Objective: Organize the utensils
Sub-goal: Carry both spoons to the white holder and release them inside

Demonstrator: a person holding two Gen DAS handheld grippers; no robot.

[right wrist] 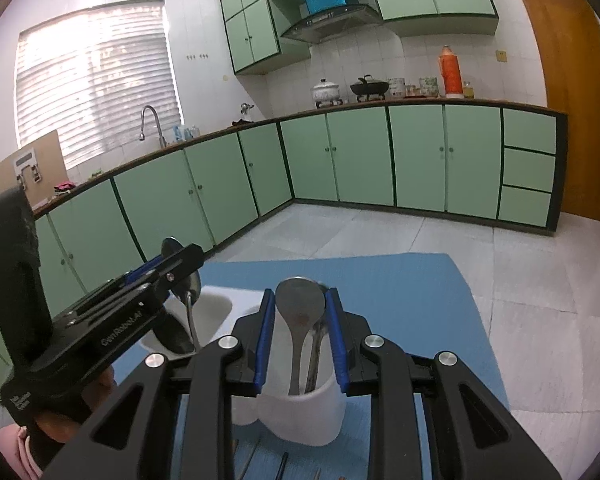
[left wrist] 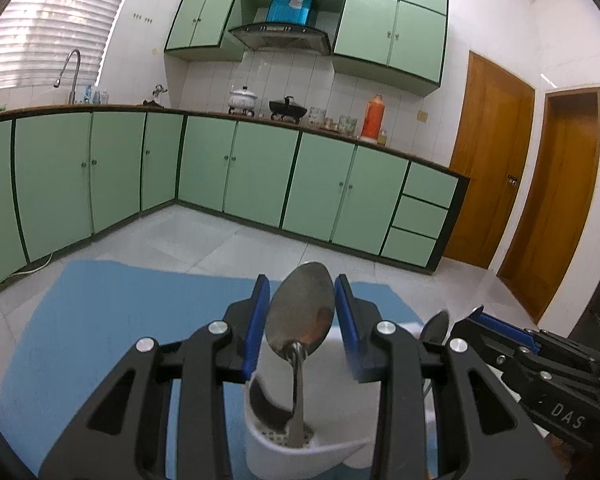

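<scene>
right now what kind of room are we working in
A home kitchen, almost certainly. Green base cabinets run under a long counter, a range hood hangs above a white pot and a black wok on the stove, and a gooseneck faucet stands below the blinds.

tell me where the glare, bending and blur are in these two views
Left wrist view: window blown out, counter edge bowed, holder soft close up. Right wrist view: blinds glaring, cabinets curved, dark corners, spoon fairly sharp.

Bright daylight through the blinds (right wrist: 96, 80); edges fisheye-bent and dark.
</scene>
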